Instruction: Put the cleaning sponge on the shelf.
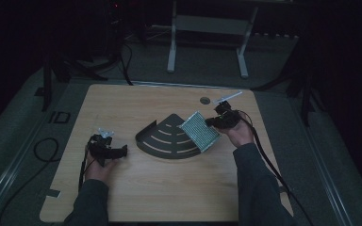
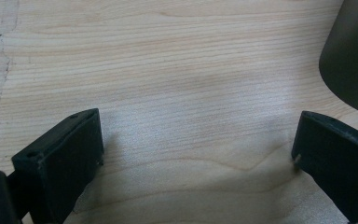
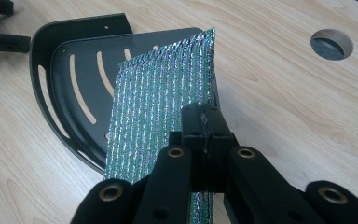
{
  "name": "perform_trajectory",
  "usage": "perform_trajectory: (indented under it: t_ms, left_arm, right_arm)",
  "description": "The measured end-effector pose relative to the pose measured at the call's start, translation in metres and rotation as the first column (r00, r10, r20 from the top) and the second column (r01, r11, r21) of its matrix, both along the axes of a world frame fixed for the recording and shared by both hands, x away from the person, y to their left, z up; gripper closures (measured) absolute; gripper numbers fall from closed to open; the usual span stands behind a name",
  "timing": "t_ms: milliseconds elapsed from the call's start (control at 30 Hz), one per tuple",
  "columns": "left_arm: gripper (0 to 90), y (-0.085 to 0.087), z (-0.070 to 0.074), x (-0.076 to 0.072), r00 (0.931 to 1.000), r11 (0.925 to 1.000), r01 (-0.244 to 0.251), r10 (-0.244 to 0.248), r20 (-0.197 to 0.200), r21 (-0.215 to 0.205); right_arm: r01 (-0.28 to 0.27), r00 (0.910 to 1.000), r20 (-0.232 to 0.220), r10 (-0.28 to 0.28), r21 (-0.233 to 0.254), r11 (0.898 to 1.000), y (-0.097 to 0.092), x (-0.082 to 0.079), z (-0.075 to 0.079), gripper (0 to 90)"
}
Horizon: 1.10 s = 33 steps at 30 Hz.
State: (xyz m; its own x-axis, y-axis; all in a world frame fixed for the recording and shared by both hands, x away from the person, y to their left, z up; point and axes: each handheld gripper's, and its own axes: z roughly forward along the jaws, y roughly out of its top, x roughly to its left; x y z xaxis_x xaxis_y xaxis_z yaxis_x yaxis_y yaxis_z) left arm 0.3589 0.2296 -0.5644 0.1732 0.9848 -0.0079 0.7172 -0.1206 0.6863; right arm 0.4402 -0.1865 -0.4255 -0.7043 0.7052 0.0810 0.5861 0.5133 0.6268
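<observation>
A black quarter-round corner shelf with curved slots lies flat in the middle of the wooden table; the right gripper view shows the shelf from its straight corner side. My right gripper is shut on the edge of a glittery silver-green scouring pad, held tilted over the shelf's right corner. In the right gripper view the jaws pinch the pad at its near edge. My left gripper rests on the table left of the shelf, open, with bare wood between its jaws.
A round cable hole sits near the table's far edge, with a small pale strip beside it. A crumpled clear wrapper lies just behind my left hand. Cables trail off both grippers toward the near edge.
</observation>
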Motion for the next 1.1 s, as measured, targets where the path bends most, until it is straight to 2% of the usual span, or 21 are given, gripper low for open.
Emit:
perform_trajectory:
  t_ms: [700, 1100]
  left_arm:
    - [2.3, 0.000, 0.000, 0.000, 1.0000, 1.0000, 0.002, -0.002, 0.001, -0.001]
    - [2.3, 0.000, 0.000, 0.000, 1.0000, 1.0000, 0.002, -0.002, 0.000, -0.001]
  right_arm:
    - [0.004, 1.0000, -0.001, -0.004, 0.012, 1.000, 0.014, 0.008, -0.002, 89.9]
    - [0.018, 0.9998, -0.009, -0.018, 0.006, 1.000, 0.019, 0.014, -0.012, 89.9]
